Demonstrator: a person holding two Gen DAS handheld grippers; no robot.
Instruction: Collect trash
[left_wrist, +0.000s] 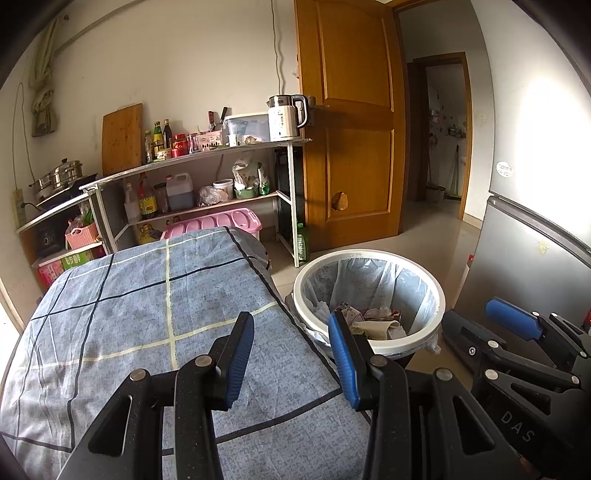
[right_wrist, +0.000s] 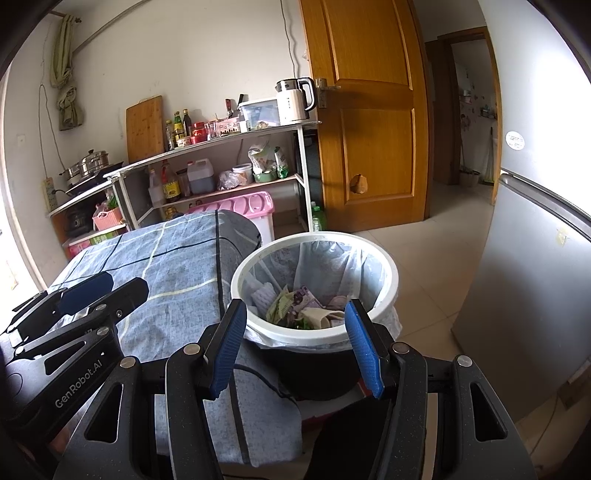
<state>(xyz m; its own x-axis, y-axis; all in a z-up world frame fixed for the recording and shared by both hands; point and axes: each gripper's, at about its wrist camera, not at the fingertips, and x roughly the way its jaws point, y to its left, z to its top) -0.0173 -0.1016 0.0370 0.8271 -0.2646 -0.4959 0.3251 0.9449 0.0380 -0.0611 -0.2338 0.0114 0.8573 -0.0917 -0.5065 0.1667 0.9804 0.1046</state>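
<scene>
Trash bin (right_wrist: 314, 284) is the thing everything hinges on right now, and it sits just off the right edge of the cloth-covered worktop (left_wrist: 147, 295), basically touching the hanging tablecloth. From my right gripper (right_wrist: 295, 339) the bin is dead ahead and a bit below, its white rim framed between the two blue pads. From my left gripper (left_wrist: 291, 354) it's ahead and off to the right, with the left pad over the checked cloth and the right pad over the bin's near rim. So I'd say the right hand is the nearer one to the bin.

Both grippers are spread wide with nothing between the pads. In the left view the right gripper (left_wrist: 509, 332) shows at the far right, also empty.

The bin is lined with a clear bag and already holds crumpled wrappers (right_wrist: 295, 306) and paper. I don't spot any loose trash on the cloth, though the fisheye edges are murky, so I can't be sure. My guess is the collecting is mostly done.
</scene>
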